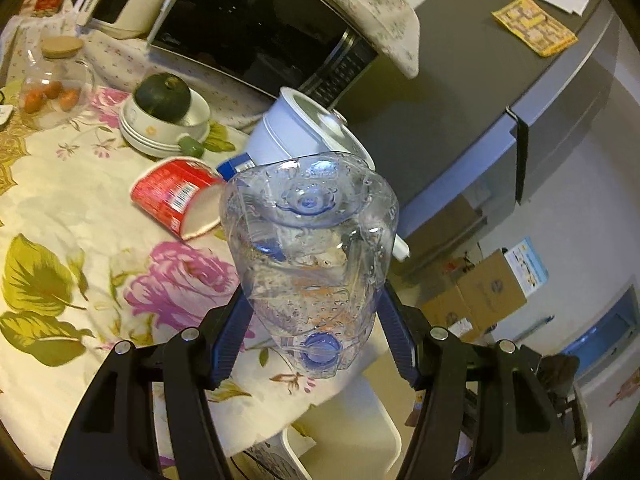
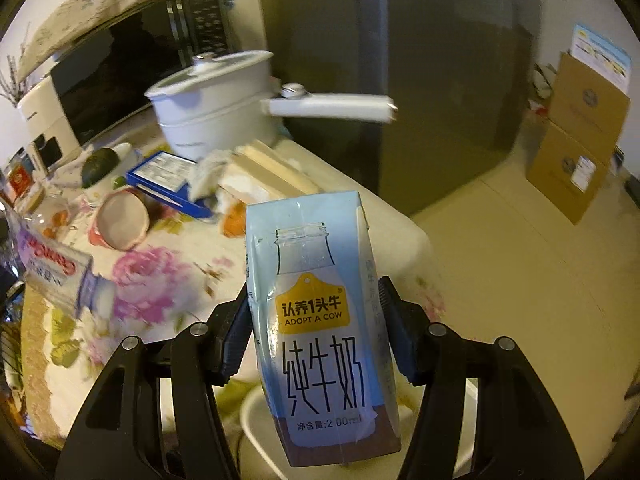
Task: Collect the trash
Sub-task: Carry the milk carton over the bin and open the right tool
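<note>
Our left gripper (image 1: 314,320) is clamped on a clear plastic water bottle (image 1: 310,248), base pointing away, blue cap (image 1: 320,350) nearest the camera; at ten o'clock a red paper cup (image 1: 176,196) lies tipped on the floral tablecloth (image 1: 60,208); our right gripper (image 2: 316,328) grips a blue milk carton (image 2: 320,328) upright between its fingers; a white pot (image 2: 216,96) stands at eleven o'clock.

Table (image 1: 60,208) draped in floral cloth. On it: tipped red cup (image 1: 176,196), stacked white bowls (image 1: 160,136) holding a dark squash (image 1: 162,98), glass jar (image 1: 56,80), white pot (image 1: 304,132), microwave (image 1: 256,36), blue box (image 2: 168,180).
</note>
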Demonstrator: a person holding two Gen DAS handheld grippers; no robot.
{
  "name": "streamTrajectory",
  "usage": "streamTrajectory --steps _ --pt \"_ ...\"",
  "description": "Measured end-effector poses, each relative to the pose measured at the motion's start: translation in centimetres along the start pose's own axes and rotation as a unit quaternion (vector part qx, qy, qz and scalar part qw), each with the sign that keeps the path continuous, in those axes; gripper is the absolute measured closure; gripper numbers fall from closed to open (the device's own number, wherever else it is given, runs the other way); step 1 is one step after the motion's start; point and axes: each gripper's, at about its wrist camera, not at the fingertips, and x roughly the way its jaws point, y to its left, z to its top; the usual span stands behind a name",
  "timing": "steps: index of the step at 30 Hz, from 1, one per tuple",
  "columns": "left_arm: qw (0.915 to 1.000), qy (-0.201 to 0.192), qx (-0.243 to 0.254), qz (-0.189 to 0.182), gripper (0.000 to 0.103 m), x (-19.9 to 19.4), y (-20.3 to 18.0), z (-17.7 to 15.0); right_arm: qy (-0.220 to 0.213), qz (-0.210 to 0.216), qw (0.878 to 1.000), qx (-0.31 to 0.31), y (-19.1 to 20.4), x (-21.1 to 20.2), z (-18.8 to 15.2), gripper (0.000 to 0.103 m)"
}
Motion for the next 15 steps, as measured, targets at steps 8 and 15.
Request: streamTrajectory --steps 8,15 --pt "0.9991 0.032 0.024 -0.011 0.041 2.1 -2.5 -1.9 0.047 -0.019 0.998 0.03 -3.6 0.2 -4.0 0.046" --pt "0.9973 0.057 0.039 -0.025 0.041 3.8 -4.5 -3.4 0.031 -0.053 0.997 0.045 -5.5 -1.5 -5.9 0.026"
